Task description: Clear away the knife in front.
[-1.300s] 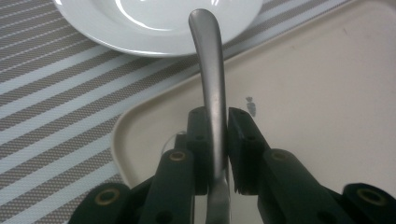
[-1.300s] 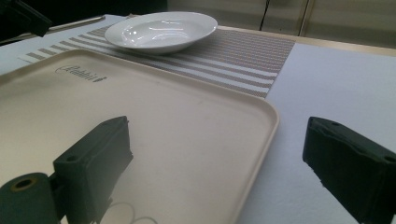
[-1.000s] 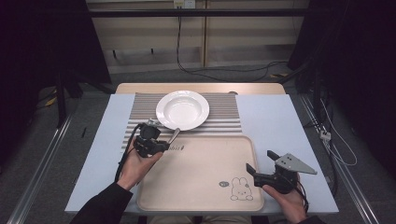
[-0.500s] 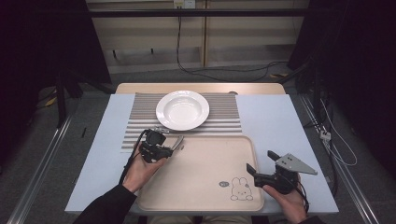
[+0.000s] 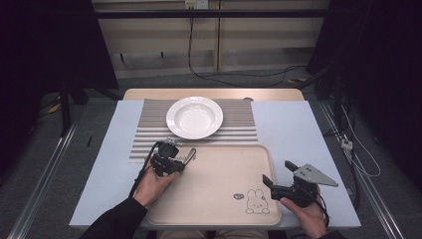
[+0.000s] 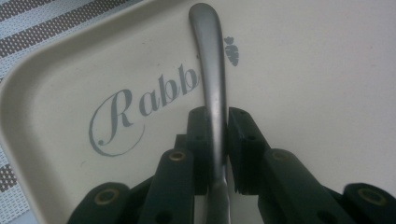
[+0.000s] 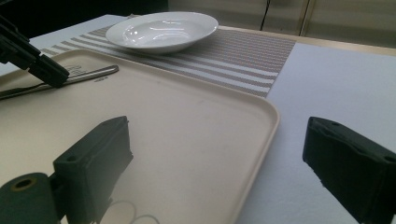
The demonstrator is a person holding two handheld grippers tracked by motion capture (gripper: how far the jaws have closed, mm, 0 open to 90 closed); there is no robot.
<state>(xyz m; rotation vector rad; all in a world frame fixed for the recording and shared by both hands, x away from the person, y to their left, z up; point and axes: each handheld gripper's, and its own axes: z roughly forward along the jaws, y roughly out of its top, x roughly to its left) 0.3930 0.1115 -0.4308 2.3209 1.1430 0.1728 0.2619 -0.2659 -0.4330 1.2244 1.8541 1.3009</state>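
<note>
Your beige tray (image 5: 219, 194) sits before the white plate (image 5: 194, 117). Your left gripper (image 6: 215, 140), clamped on 1 metal utensil handle (image 6: 210, 70), holds it over the tray's far-left corner; next, I'd judge, lower and release. Your right gripper (image 7: 215, 158) idles, jaws apart.

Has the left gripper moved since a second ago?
Yes. The left gripper, shut on a metal utensil handle, has come toward the person, away from the white plate, from the striped placemat to over the tray.

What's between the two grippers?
Just bare tray. In the high view, nothing lies between the left gripper, holding a utensil handle, and the right gripper.
</note>
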